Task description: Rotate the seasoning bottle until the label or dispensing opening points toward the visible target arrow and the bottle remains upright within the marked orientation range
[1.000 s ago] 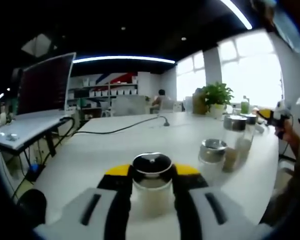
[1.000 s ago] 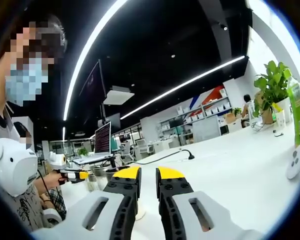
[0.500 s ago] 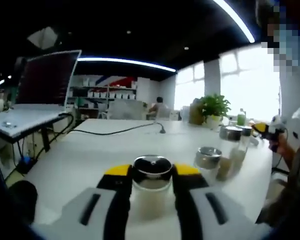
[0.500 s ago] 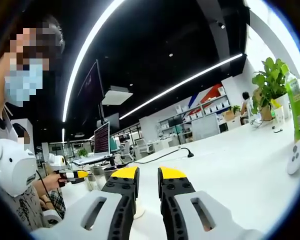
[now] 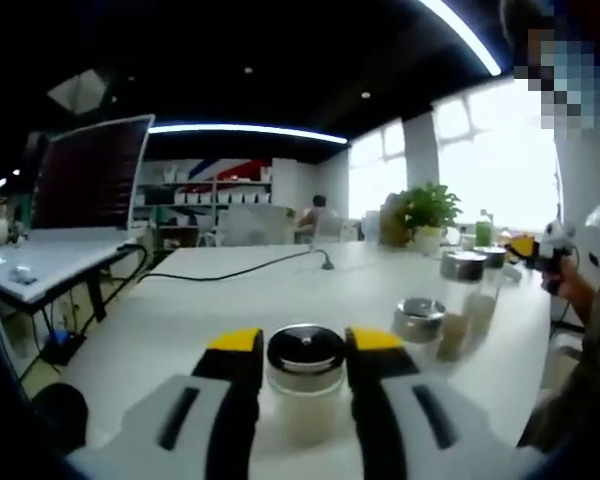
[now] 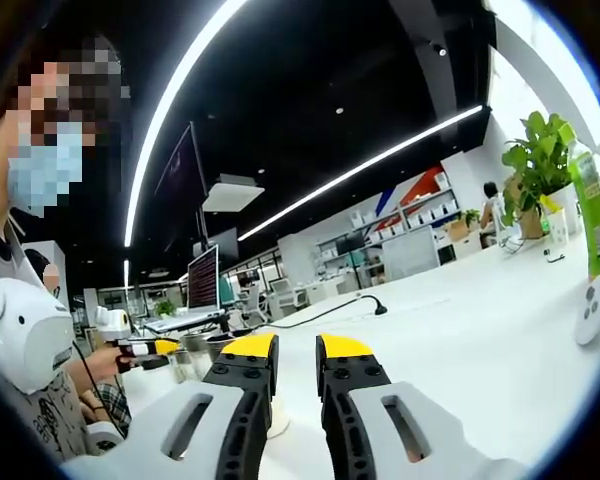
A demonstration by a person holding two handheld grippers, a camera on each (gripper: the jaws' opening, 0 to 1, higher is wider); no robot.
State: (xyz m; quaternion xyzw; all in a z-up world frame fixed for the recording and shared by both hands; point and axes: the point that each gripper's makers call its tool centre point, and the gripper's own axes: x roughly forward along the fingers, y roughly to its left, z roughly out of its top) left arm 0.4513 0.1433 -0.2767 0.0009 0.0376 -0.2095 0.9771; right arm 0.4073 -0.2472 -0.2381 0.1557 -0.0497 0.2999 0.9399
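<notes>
The seasoning bottle (image 5: 305, 372), clear with pale powder and a black, silver-rimmed lid, stands upright on the white table (image 5: 230, 300). My left gripper (image 5: 302, 345) is shut on it, one yellow-tipped jaw on each side. That gripper also appears small at the left of the right gripper view as the left gripper (image 6: 148, 348), held by a person's hand. My right gripper (image 6: 298, 348) hovers over the table, its jaws a narrow gap apart with nothing between them. In the left gripper view the right gripper (image 5: 533, 248) shows at the far right. I see no arrow mark.
Three more lidded jars stand to the right: a short jar (image 5: 418, 322), a tall jar (image 5: 462, 282) and a further jar (image 5: 492, 262). A black cable (image 5: 240, 270), a laptop (image 5: 90, 170), a potted plant (image 6: 540, 165), a green bottle (image 6: 590, 205) and a white remote (image 6: 592, 318) are around.
Both views have shifted slightly with the hands. The bottle stays held between the left jaws and upright. The right jaws have parted a touch wider.
</notes>
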